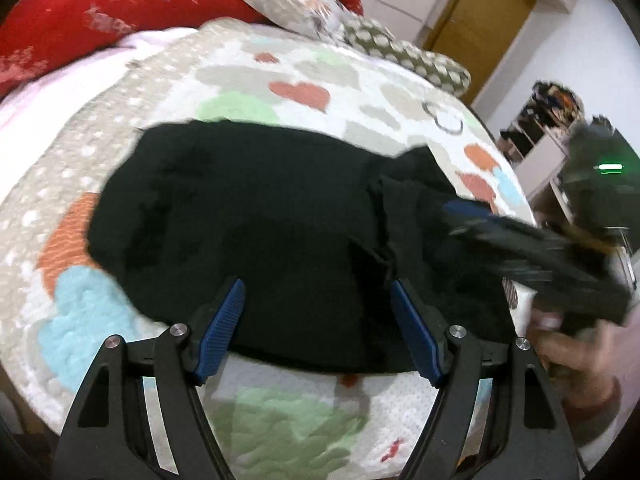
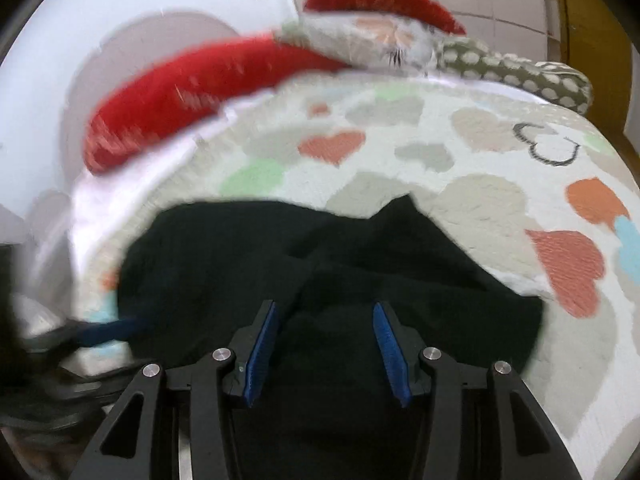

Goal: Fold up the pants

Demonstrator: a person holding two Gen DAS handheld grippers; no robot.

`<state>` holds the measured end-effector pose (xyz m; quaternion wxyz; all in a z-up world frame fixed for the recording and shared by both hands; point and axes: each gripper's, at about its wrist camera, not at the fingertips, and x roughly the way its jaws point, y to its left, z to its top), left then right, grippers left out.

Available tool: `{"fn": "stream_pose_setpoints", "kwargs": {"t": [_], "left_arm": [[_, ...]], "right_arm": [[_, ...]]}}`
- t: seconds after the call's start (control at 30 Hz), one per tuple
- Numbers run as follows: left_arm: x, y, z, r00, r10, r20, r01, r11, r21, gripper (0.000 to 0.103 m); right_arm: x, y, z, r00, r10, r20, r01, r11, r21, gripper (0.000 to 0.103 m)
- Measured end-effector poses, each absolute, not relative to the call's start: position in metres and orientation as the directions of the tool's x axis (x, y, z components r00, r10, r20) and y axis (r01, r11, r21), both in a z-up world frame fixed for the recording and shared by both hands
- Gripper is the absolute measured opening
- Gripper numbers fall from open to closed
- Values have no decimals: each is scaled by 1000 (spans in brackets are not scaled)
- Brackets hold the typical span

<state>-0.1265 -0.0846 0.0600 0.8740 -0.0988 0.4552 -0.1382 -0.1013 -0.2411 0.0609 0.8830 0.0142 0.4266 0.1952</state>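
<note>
Black pants (image 1: 248,216) lie bunched in a loose fold on a heart-patterned quilt (image 1: 304,92). My left gripper (image 1: 316,296) hovers open over their near edge, its blue pads wide apart with nothing between them. Blurred at the right of this view is my right gripper (image 1: 520,248), held by a hand (image 1: 580,348) over the pants' right end. In the right wrist view the pants (image 2: 224,248) fill the lower middle. My right gripper (image 2: 325,312) stands open above the cloth, pads apart and not pressing on it. The left gripper's blue fingertip (image 2: 112,330) shows blurred at the left.
Red pillows (image 1: 100,12), a flowered pillow (image 1: 288,0) and a dotted cushion (image 1: 404,56) lie along the bed's far side. A brown door (image 1: 480,20) and a cluttered shelf (image 1: 548,120) stand beyond the bed's right edge. Bare quilt (image 2: 480,160) stretches behind the pants.
</note>
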Motion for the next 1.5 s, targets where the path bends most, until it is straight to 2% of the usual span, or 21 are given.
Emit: {"fn": "stream_pose_setpoints", "kwargs": {"t": [0.13, 0.23, 0.4, 0.47, 0.53, 0.63, 0.73, 0.9, 1.03, 1.17, 1.5], "left_arm": [[-132, -68, 70, 585, -342, -735, 117, 933, -341, 76], [-137, -57, 75, 615, -357, -703, 88, 917, -389, 76], [-140, -43, 73, 637, -384, -669, 25, 877, -479, 76], [-141, -39, 71, 638, -354, -684, -15, 882, -470, 76], [-145, -32, 71, 644, -330, -690, -40, 886, -461, 76], [-156, -16, 69, 674, -299, -675, -88, 876, -475, 76], [-164, 0, 61, 688, -266, -675, -156, 854, -496, 76], [-160, 15, 46, 667, -267, -696, -218, 823, -525, 76], [-149, 16, 39, 672, -254, -696, -234, 819, -524, 76], [-141, 20, 27, 659, -252, -709, -253, 813, -525, 76], [-138, 17, 30, 661, -226, -715, -241, 839, -488, 76]], "right_arm": [[-93, -232, 57, 558, 337, -759, -331, 928, 169, 48], [-114, -245, 77, 581, 370, -725, -341, 919, 195, 48], [-142, -231, 66, 545, 409, -732, -399, 894, 202, 57], [-145, -214, 51, 541, 369, -756, -424, 896, 134, 57], [-148, -210, 61, 554, 361, -750, -433, 895, 111, 57], [-147, -214, 85, 556, 427, -713, -457, 874, 166, 57], [-137, -212, 103, 559, 493, -667, -492, 844, 211, 63], [-100, -183, 107, 505, 551, -665, -520, 809, 275, 65], [-72, -151, 108, 459, 568, -683, -541, 789, 293, 65], [-51, -114, 107, 442, 542, -715, -577, 782, 236, 65], [-57, -102, 103, 421, 553, -719, -602, 763, 235, 65]]}}
